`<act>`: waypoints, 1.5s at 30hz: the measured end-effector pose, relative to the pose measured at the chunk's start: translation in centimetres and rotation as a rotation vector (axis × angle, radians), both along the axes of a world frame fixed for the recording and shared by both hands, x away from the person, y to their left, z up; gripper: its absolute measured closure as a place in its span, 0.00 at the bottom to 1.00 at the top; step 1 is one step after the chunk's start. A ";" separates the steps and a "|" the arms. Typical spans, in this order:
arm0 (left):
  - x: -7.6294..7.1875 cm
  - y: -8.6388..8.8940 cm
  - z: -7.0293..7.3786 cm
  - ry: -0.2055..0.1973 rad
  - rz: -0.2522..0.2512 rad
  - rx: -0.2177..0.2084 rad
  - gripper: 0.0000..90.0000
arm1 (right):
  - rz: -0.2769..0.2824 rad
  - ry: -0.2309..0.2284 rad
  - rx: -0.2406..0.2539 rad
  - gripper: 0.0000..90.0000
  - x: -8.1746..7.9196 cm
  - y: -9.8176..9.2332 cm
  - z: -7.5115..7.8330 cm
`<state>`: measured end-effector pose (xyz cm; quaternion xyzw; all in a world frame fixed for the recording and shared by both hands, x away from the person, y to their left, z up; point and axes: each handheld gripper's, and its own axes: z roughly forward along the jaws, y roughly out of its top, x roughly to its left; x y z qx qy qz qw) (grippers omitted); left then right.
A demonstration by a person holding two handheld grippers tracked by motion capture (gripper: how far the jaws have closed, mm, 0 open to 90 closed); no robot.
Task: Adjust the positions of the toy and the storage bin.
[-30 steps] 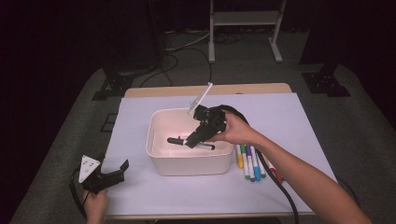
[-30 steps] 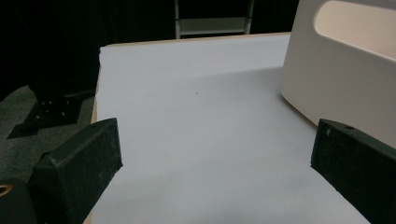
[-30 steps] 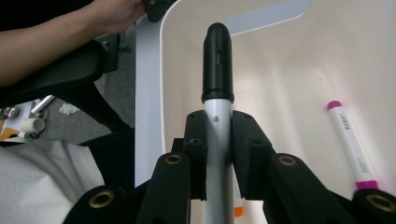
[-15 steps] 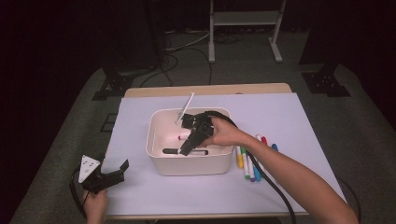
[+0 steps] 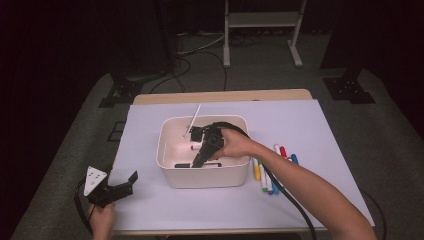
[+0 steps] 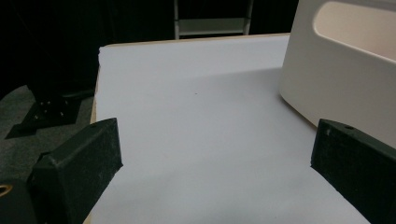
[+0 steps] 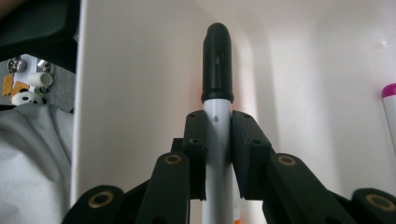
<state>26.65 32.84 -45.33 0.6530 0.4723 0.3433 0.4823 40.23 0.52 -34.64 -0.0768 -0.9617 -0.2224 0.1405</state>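
The right gripper lowers a black-capped marker into the white bin at the middle of the surface, its fingers clamped on the barrel, cap close to the bin wall. A pink-capped marker lies inside; more markers wait by the bin's right side. The left gripper, fingers spread and empty, rests near the front left corner. Next, by the look of it: set the marker down flat, then let go.
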 end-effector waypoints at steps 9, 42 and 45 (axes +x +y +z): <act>0.0 0.0 0.0 0.001 -0.001 -0.004 0.01 | 0.018 0.012 -0.048 0.84 0.0 0.4 -0.9; -0.1 -0.1 0.0 -0.008 0.004 0.004 0.01 | -0.434 -0.249 0.245 0.57 -4.5 -21.6 6.9; -0.2 -0.1 0.0 -0.009 0.005 0.007 0.01 | -0.512 -0.254 0.229 0.57 -5.2 -25.2 4.8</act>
